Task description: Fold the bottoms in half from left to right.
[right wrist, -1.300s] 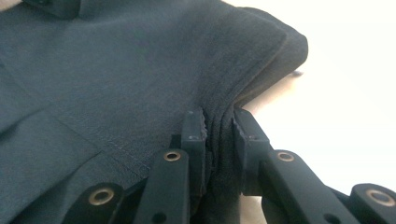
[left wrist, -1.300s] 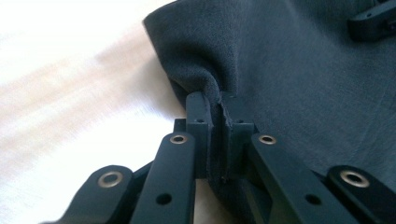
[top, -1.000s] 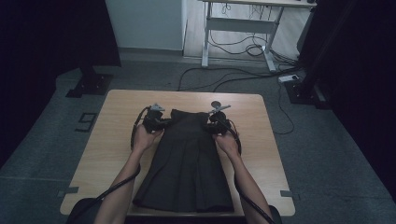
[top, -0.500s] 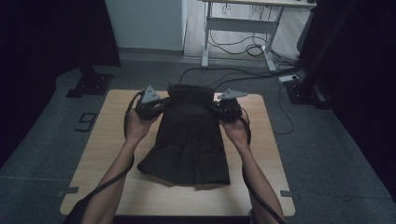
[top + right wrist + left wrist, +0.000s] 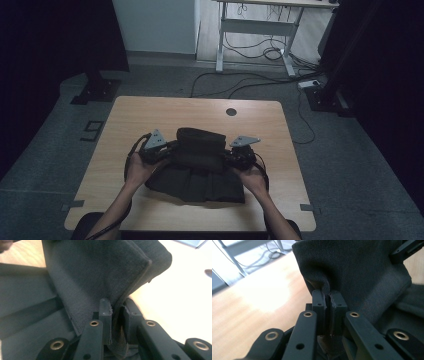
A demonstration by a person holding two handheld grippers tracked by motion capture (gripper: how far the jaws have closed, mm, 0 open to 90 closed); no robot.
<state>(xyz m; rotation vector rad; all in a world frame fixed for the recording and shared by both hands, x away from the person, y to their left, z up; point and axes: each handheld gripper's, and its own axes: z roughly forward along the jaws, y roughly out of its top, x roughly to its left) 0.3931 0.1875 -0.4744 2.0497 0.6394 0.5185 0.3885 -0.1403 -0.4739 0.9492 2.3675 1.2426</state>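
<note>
Both tongs are clamped on the dark skirt (image 5: 200, 165), the left gripper (image 5: 329, 302) at its left edge and the right gripper (image 5: 117, 308) at its right, folding it on the wooden table (image 5: 150, 115).

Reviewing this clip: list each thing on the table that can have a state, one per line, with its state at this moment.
Dark pleated fabric garment: partly folded, its far end lifted and doubled over the part lying flat on the table.
Left gripper: shut on the garment's edge.
Right gripper: shut on the garment's edge.
Light wooden table: bears the garment.
</note>
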